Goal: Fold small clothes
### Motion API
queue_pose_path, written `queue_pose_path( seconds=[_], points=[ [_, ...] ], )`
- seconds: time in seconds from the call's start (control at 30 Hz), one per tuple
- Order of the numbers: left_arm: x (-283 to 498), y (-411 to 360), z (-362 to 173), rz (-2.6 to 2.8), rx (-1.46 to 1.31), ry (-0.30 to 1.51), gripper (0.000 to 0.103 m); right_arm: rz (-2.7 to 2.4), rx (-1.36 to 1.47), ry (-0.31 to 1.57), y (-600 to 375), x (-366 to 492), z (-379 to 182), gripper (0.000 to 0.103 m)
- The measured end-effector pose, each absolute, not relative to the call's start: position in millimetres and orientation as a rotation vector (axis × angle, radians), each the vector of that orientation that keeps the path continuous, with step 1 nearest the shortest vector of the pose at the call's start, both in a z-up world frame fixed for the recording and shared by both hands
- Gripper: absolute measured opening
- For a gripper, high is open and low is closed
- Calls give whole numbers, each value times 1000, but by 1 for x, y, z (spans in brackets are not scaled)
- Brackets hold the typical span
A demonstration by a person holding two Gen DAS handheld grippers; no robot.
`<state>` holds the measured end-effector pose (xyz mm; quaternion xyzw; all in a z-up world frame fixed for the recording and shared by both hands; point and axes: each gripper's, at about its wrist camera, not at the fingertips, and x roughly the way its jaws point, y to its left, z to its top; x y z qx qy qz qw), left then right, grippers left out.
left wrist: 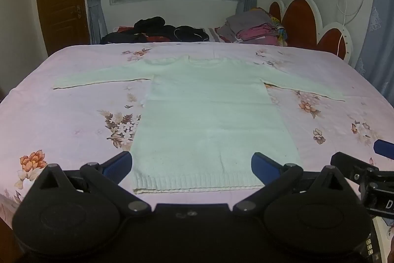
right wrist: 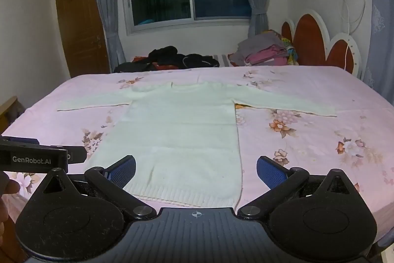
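Claws are held side by side at the near edge of the bed, both spread wide and empty: the left claw (left wrist: 191, 164) frames the ribbed hem of the sweater between its blue pads without touching it, and the right claw (right wrist: 196, 171) is poised the same way over the hem's right corner. Neither pad is seen pressing on cloth. The pale knit sweater (left wrist: 209, 115) is laid flat and face up on the floral bedsheet (left wrist: 61, 115), hem nearest, neckline away, with the left sleeve (left wrist: 98, 80) and the right sleeve (left wrist: 307, 88) stretched straight out to the sides. No fold has been made yet, so the task is judged to be at its very start. Beyond the sweater, dark clothes (left wrist: 157, 31) are heaped at the far side, and a stack of folded garments (left wrist: 256, 31) is seen near the red headboard (left wrist: 300, 21). Several risks can be foreseen. If a pad is closed too deep, the bedsheet may be pinched with the knit and dragged up into the fold. If only the top layer of the hem is caught, the two layers may be pulled apart and the body bunched. The loose knit may also be stretched if the two claws are lifted unevenly, and a skewed fold would result.
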<state>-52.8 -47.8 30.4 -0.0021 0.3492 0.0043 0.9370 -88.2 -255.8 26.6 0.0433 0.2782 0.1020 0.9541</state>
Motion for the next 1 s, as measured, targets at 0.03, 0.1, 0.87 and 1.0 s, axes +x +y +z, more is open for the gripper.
queue_pose_path(
  seconds=[0.03, 0.1, 0.87, 1.0],
  points=[
    [-53, -48, 30, 10, -4, 713, 103, 207, 89, 567, -257, -89, 26, 103],
    [-53, -48, 30, 11, -4, 714, 103, 207, 89, 568, -256, -88, 25, 103],
    [-46, -47, 29, 15, -13, 731, 103, 205, 82, 559, -254, -77, 20, 103],
    [-43, -46, 29, 16, -13, 733, 103, 205, 81, 563, -251, -75, 18, 103]
  ],
)
